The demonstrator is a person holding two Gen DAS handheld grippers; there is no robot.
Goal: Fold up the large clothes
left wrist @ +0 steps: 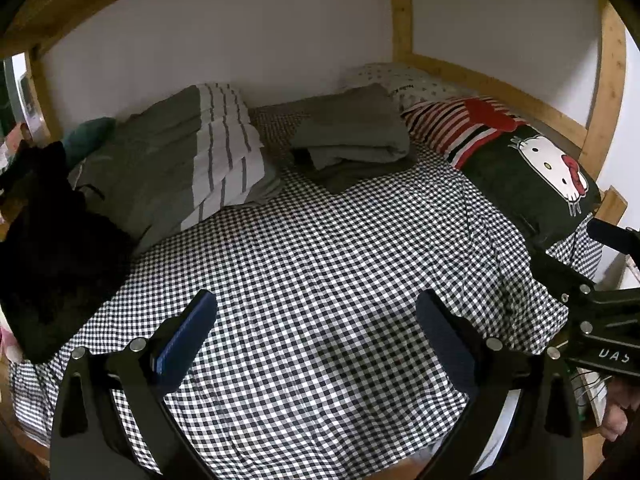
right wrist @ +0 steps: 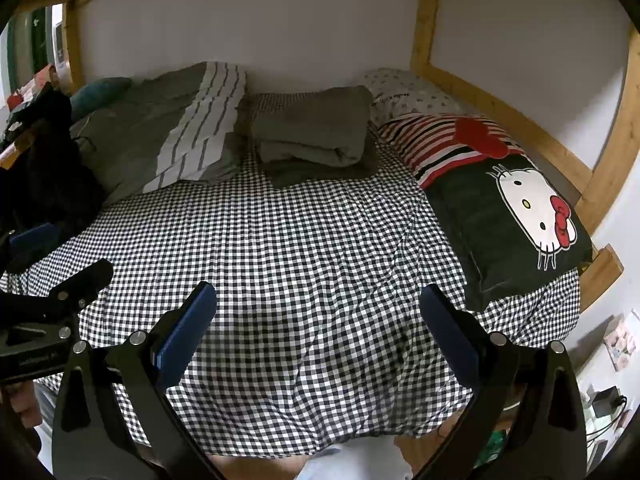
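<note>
A folded grey-green garment (left wrist: 352,136) (right wrist: 314,132) lies at the back middle of the bed on the black-and-white checked sheet (left wrist: 320,264) (right wrist: 304,248). A dark black garment (left wrist: 48,240) (right wrist: 44,168) is heaped at the bed's left edge. My left gripper (left wrist: 318,312) is open and empty above the front of the sheet. My right gripper (right wrist: 318,304) is open and empty, also above the front of the sheet. The right gripper's body shows at the right edge of the left wrist view (left wrist: 600,304); the left gripper's body shows at the left of the right wrist view (right wrist: 52,304).
A folded grey duvet with white striped band (left wrist: 180,160) (right wrist: 172,136) lies back left. A Hello Kitty pillow (left wrist: 520,168) (right wrist: 508,204) lies at right, a spotted pillow (left wrist: 400,80) behind it. A wooden bunk frame (left wrist: 400,8) (right wrist: 424,16) surrounds the bed.
</note>
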